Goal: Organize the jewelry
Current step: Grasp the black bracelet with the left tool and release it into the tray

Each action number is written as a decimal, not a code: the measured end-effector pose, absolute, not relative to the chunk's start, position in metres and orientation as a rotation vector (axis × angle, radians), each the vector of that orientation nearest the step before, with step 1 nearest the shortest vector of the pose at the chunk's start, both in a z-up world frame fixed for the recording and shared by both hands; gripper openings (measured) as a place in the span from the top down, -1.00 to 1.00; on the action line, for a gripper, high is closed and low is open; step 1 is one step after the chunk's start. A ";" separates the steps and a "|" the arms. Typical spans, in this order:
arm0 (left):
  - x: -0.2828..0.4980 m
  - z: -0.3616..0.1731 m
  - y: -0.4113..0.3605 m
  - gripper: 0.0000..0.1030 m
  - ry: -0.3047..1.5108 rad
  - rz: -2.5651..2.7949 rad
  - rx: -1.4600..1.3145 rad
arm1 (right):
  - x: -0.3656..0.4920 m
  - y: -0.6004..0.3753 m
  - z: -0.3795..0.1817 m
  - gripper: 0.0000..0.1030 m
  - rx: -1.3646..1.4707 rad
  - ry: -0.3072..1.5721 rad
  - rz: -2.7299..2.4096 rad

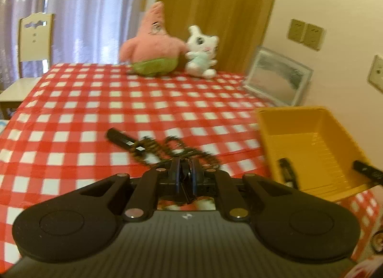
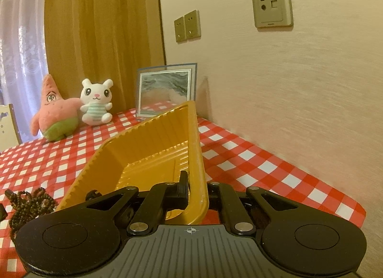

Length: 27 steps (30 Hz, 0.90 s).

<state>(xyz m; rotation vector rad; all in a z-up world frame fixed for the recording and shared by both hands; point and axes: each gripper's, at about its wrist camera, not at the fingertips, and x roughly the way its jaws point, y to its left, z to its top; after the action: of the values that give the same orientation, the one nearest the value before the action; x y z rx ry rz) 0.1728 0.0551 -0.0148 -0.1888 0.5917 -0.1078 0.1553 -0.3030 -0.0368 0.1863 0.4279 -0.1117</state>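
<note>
Beads (image 1: 167, 151) dangle from the clenched left gripper (image 1: 185, 170) over the checked tablecloth (image 1: 71, 110); right gripper (image 2: 191, 189) pinches the yellow tray's (image 2: 148, 143) rim, tilting it. Plush toys (image 1: 153, 45) and picture frame (image 1: 277, 79) sit beyond.

- Table under a red-and-white checked cloth (image 1: 95, 100), filling the middle of both views.
- Pink star-shaped plush toy with green shorts (image 1: 153, 45), upper centre of the left-wrist view, at the far edge.
- White plush bunny in a striped top (image 1: 202, 52), just right of it, touching.
- Framed seaside picture (image 2: 167, 91), propped upright at centre of the right-wrist view.
- Yellow ribbed plastic tray (image 2: 153, 148), centre, tilted.
- Dark beaded necklace (image 2: 28, 203), heaped at lower left.
</note>
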 end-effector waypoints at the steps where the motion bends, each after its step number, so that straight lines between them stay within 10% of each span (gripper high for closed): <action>1: 0.173 -0.010 0.049 0.83 0.585 -0.129 -0.193 | 0.155 -0.303 -0.037 0.89 0.185 0.427 -0.110; 27: 0.214 -0.030 -0.109 0.80 0.696 -0.562 -0.283 | 0.157 -0.304 -0.036 0.89 0.153 0.454 -0.087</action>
<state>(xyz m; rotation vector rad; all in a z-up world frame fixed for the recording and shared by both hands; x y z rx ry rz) 0.2144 -0.1085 -0.0305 -0.2832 0.6955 -0.5619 0.1567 -0.3040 -0.0356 0.1525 0.4540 -0.0868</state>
